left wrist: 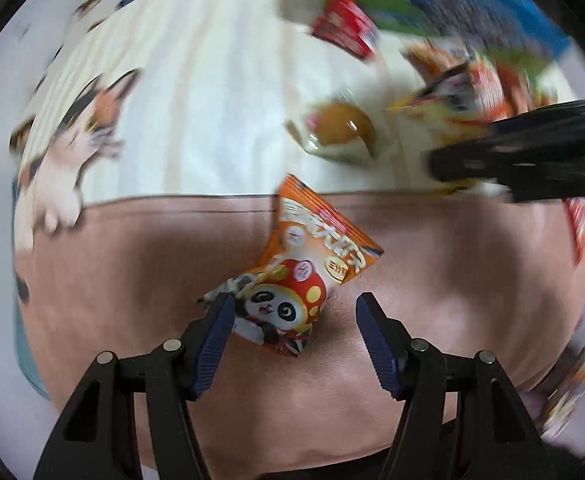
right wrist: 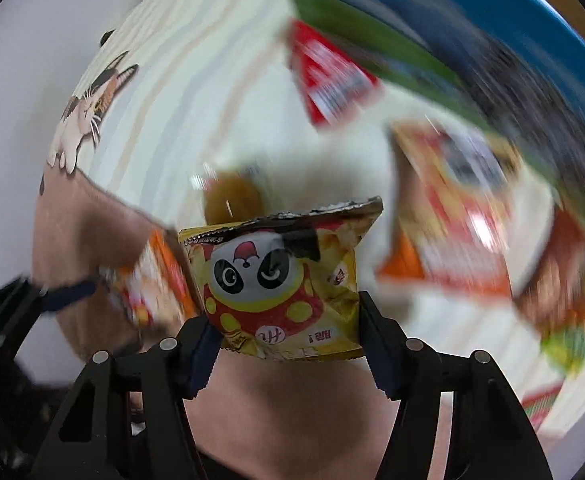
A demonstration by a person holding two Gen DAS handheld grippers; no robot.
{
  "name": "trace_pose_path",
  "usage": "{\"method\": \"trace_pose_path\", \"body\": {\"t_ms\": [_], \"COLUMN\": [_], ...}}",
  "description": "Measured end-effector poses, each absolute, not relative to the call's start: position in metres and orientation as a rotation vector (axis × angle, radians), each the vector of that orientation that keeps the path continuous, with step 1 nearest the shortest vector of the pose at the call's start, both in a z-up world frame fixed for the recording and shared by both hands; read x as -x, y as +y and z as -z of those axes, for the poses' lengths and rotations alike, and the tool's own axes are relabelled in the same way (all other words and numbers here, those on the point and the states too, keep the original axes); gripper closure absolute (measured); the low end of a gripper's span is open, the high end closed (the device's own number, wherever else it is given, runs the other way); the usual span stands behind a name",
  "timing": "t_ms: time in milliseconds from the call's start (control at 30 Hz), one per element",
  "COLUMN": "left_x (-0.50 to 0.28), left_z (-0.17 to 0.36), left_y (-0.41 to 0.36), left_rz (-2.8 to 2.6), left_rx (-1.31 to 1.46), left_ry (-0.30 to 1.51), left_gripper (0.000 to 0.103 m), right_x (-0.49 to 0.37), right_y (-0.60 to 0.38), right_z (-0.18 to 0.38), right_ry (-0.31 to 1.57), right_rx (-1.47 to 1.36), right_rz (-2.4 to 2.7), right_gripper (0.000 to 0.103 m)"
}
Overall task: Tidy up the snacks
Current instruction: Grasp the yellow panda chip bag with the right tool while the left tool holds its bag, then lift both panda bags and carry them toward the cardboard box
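Yellow foil fills the space between my right gripper's [right wrist: 286, 328] jaws: a yellow panda snack bag [right wrist: 280, 280] sits with its sides against both blue pads, clamped there, its crimped top edge pointing away from me. To its left in this view lies an orange packet [right wrist: 152, 280], blurred, with my other tool's dark frame beside it.

My left gripper [left wrist: 295, 320] stands partly apart. An orange panda snack bag [left wrist: 304, 268] lies across the seam where the pink cloth [left wrist: 132, 260] meets the cream striped cloth [left wrist: 212, 100]; its lower corner reaches in between my fingers. My left finger [left wrist: 216, 328] overlaps the bag's edge, yet I cannot tell whether it touches; the right finger [left wrist: 376, 340] is plainly clear of it, so nothing is pinched.

Farther up on the cream cloth I see a clear-wrapped brown bun [left wrist: 340, 124], a red packet [left wrist: 344, 24], and a blurred heap of orange and red packets [left wrist: 472, 80] near a blue container rim [left wrist: 492, 4]. A printed cat [left wrist: 80, 128] shows on the cloth at the left.
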State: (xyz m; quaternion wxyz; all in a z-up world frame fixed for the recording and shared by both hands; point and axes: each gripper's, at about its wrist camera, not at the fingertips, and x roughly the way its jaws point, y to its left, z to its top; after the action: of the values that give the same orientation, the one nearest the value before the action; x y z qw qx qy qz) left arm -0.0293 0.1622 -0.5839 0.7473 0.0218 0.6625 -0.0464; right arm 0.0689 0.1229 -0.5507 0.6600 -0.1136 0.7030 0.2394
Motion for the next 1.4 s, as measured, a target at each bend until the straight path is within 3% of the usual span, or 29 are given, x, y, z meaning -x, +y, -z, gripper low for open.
{"method": "trace_pose_path", "body": {"t_ms": [233, 400, 467, 533, 833, 933, 967, 1033, 1067, 1267, 1400], "left_x": [0.007, -0.012, -0.014, -0.014, -0.026, -0.038, -0.044, -0.047, -0.047, -0.038, -0.028], "left_z": [0.624, 0.623, 0.625, 0.626, 0.625, 0.634, 0.642, 0.643, 0.642, 0.633, 0.628], "left_y": [0.126, 0.17, 0.185, 0.19, 0.157, 0.156, 0.151, 0.151, 0.152, 0.164, 0.164], "left_rz": [0.076, -0.001, -0.004, 0.008, -0.053, -0.065, -0.064, -0.058, -0.053, -0.019, 0.006], "left_rx": [-0.266, 0.077, 0.21, 0.252, -0.018, 0.021, 0.047, 0.095, 0.12, 0.321, 0.359], "left_ry": [1.476, 1.517, 1.53, 1.536, 1.497, 1.464, 1.46, 1.456, 1.457, 1.47, 1.472], "left_gripper": [0.042, 0.041, 0.041, 0.041, 0.035, 0.035, 0.036, 0.044, 0.054, 0.068, 0.07], "right_x": [-0.022, -0.009, -0.006, -0.005, 0.007, 0.006, 0.0, 0.0, 0.0, 0.003, 0.0], "right_y": [0.051, 0.04, 0.04, 0.04, 0.078, 0.084, 0.086, 0.085, 0.085, 0.074, 0.061], "right_z": [0.56, 0.582, 0.59, 0.591, 0.593, 0.595, 0.593, 0.595, 0.594, 0.589, 0.588], "right_ry": [1.677, 1.735, 1.729, 1.717, 1.652, 1.63, 1.62, 1.607, 1.6, 1.582, 1.581], "right_rx": [0.092, 0.029, 0.036, 0.022, 0.097, 0.065, 0.055, 0.033, 0.019, -0.081, -0.16], "right_rz": [-0.445, -0.395, -0.37, -0.365, -0.364, -0.36, -0.359, -0.341, -0.335, -0.33, -0.339], "right_gripper": [0.038, 0.036, 0.023, 0.022, 0.022, 0.026, 0.037, 0.039, 0.041, 0.045, 0.046]}}
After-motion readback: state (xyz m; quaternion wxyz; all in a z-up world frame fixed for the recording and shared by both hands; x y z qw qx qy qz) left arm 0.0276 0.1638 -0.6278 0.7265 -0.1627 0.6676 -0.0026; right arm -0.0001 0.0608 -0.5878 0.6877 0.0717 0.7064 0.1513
